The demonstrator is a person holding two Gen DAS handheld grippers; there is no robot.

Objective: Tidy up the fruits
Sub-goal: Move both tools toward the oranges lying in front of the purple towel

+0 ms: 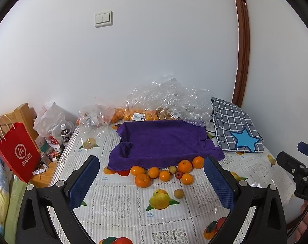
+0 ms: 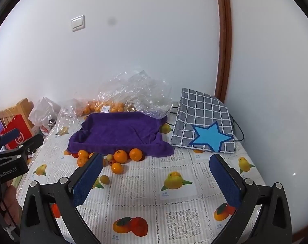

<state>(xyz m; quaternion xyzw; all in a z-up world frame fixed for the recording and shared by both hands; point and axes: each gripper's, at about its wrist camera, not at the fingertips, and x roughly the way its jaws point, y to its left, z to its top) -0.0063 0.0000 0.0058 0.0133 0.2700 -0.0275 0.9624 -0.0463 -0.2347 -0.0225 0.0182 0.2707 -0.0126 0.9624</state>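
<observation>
**Both tongs wide and empty above loose fruit lying outside a purple-towel-lined tray.**

The left tongs [image 1: 151, 185] and right tongs [image 2: 156, 180] stand at full spread, holding nothing, angled down over the bench [image 1: 121, 201] with its printed fruit-pattern cover. The round orange tangerines [image 1: 184, 166] cluster against the front edge of the purple towel-lined tray [image 1: 164, 140], with a small red fruit [image 1: 179, 174] among them and a small tan round fruit [image 1: 178, 193] lying apart, nearer the tongs. Likely hazards: round fruit rolling off when nudged; pads squeezing neighbouring fruit together; printed fruit pictures mistaken for real targets; the draped towel edge snagging on a finger.
</observation>
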